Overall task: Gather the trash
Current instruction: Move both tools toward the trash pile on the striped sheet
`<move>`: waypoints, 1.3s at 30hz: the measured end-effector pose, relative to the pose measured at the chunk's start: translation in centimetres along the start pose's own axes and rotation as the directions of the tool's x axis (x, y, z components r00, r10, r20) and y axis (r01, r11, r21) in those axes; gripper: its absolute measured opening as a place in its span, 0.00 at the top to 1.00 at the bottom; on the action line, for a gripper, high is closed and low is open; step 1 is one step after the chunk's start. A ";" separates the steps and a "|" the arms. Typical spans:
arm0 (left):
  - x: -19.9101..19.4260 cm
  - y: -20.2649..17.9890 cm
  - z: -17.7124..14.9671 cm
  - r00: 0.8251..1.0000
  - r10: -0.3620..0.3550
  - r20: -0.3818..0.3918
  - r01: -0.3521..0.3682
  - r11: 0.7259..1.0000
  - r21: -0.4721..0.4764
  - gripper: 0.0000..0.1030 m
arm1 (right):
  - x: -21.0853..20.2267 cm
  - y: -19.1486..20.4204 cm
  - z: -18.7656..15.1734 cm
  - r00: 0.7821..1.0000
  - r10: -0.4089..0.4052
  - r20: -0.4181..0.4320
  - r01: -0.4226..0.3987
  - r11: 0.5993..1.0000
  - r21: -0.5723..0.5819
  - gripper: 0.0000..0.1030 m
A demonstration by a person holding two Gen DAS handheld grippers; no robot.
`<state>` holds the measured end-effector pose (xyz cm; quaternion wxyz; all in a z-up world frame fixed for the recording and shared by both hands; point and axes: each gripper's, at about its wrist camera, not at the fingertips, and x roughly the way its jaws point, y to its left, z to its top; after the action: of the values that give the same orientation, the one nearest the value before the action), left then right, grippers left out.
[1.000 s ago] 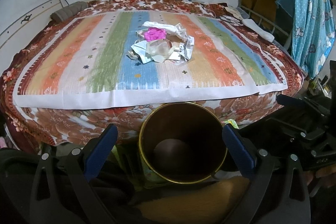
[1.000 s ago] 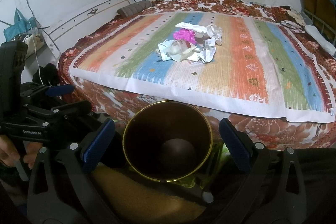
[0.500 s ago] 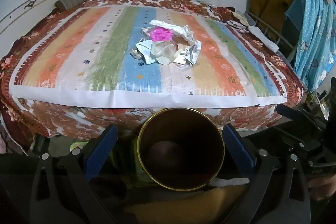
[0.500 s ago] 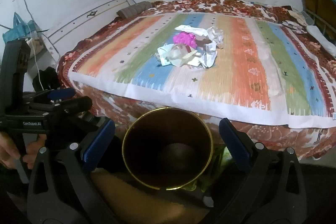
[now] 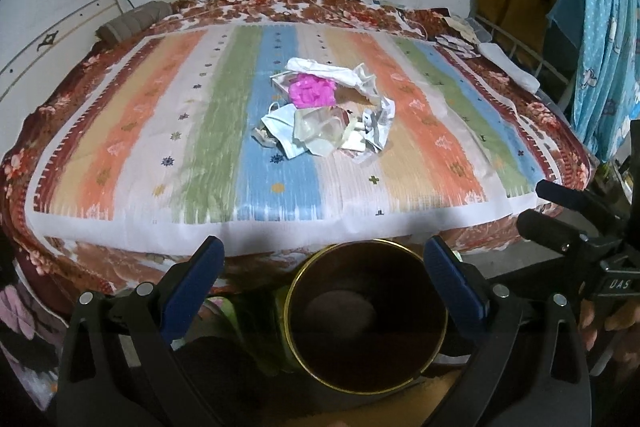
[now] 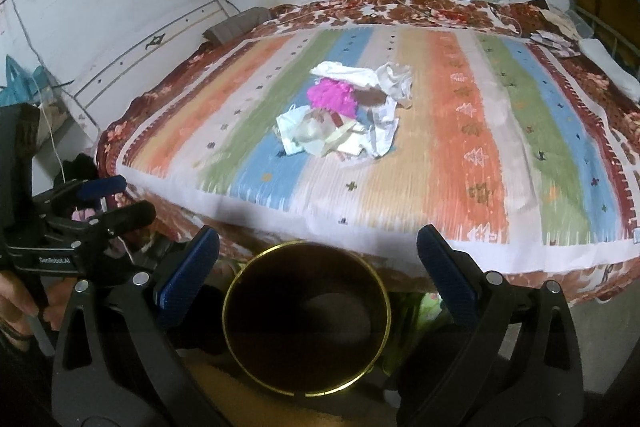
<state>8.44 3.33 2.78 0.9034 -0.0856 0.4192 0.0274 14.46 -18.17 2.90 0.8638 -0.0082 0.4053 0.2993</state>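
2 grippers, left [image 5: 324,269] and right [image 6: 318,257], gape wide, trash pile [image 5: 326,113] well beyond fingers.

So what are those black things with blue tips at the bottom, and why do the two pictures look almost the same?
They are grabbers, like big tongs with two fingers. A person holds one in each hand, and a small round-eyed camera sits on each, looking forward along the fingers. One picture comes from the left gripper, the other from the right gripper. Both are open and hold nothing. In the right picture you can see the left grabber at the side, with the person's hand on its handle.

In front is a bed with a striped cover. In its middle lies a pile of trash: crumpled white papers, clear wrappers and a bright pink scrap. Down by the near bed edge stands a dark bin with a gold rim, which looks empty, ready for the trash.
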 end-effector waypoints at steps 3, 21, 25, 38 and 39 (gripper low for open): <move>1.0 0.1 1.1 0.999 -0.023 -0.040 0.023 1.000 0.009 0.06 | 0.4 -0.4 1.1 1.000 -0.007 -0.002 0.007 1.000 0.001 0.08; 8.2 1.0 7.0 0.985 -0.017 -0.172 0.020 1.000 0.018 0.11 | 5.5 -3.6 8.4 0.994 -0.082 -0.071 0.084 0.996 0.026 0.08; 10.5 1.4 8.4 0.982 -0.010 -0.188 0.011 1.000 0.006 0.11 | 7.2 -4.6 9.9 0.992 -0.088 -0.093 0.092 0.995 0.043 0.08; 16.7 1.7 10.9 0.973 -0.039 -0.229 0.033 0.999 -0.031 0.18 | 13.9 -7.2 13.0 0.983 -0.079 -0.166 0.094 0.992 0.088 0.13; 17.0 1.5 11.1 0.973 -0.041 -0.226 0.035 0.999 -0.028 0.18 | 14.5 -7.4 13.2 0.982 -0.074 -0.171 0.091 0.991 0.094 0.14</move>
<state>27.64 6.43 -3.37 0.8490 -0.1069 0.5174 0.0052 34.64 -13.44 -0.12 0.8378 -0.0062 0.4903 0.2403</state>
